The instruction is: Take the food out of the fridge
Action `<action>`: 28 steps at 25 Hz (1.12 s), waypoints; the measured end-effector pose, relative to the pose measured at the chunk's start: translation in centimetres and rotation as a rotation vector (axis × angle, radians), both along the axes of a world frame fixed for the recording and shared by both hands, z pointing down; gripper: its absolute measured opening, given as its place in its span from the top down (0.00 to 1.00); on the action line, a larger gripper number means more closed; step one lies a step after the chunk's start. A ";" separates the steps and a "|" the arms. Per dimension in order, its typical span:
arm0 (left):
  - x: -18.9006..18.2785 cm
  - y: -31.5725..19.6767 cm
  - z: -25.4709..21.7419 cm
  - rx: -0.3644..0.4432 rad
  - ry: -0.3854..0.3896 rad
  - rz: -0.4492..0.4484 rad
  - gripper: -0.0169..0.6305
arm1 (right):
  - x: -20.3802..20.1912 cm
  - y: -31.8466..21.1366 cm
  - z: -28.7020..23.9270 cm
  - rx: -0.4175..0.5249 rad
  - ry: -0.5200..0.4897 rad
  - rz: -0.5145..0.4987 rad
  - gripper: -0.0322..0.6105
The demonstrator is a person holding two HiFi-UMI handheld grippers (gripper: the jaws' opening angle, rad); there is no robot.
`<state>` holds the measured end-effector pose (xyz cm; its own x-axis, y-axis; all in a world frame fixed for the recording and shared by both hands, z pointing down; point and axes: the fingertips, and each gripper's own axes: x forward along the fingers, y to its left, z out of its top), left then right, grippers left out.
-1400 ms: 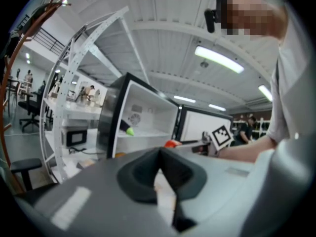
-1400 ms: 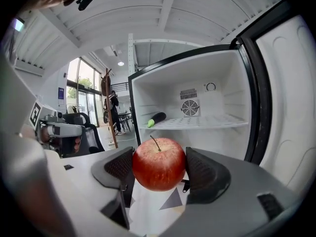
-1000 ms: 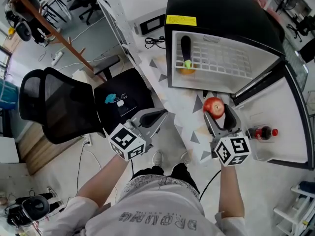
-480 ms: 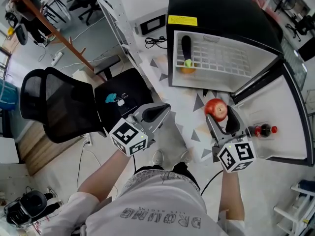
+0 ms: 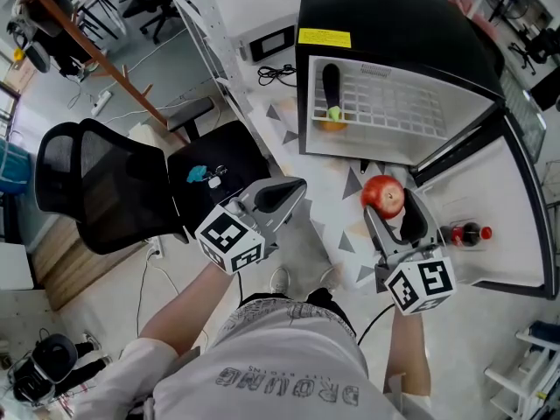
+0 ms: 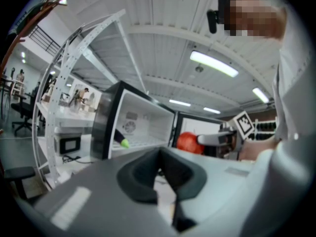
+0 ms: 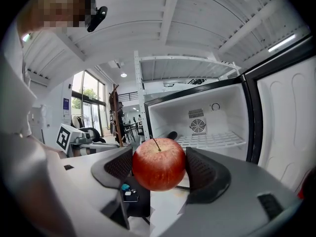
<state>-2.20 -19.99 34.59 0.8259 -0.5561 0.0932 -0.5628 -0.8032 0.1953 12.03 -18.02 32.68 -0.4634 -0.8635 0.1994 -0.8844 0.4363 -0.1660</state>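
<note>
Right gripper view: jaws of the right gripper (image 5: 389, 201) pinch a red apple (image 7: 159, 163) across its widest part, stem up, one pad on each side. The apple is clear of the fridge (image 5: 394, 24), hanging in the air in front of the open compartment, above the floor.

Left gripper (image 5: 284, 191): jaws pressed together, nothing between them, well apart from the apple.

Wire shelf (image 5: 394, 103) holds a dark long item with a green tip (image 5: 331, 90) and something orange beside it; too small to name. A bottle (image 5: 466, 234) sits in the door.

Judgement: step in hand is carrying the apple off.
- Keep the pinch even; a round, smooth fruit can roll out.
- Hold it level and swing wide of the door edge.
- Set-down spot is not in view.
</note>
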 end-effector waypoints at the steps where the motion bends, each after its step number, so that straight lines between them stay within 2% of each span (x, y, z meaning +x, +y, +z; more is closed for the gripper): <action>1: 0.1 0.0 0.0 0.000 0.001 -0.001 0.96 | -0.1 0.0 0.0 -0.001 0.003 -0.004 0.46; 17: 1.0 0.0 -0.3 0.000 0.000 -0.009 0.96 | -0.1 0.0 -0.5 -0.002 0.006 -0.036 0.46; 28: 1.5 0.3 -0.4 0.002 -0.001 -0.015 0.96 | 0.9 -0.1 0.1 -0.018 0.012 -0.021 0.46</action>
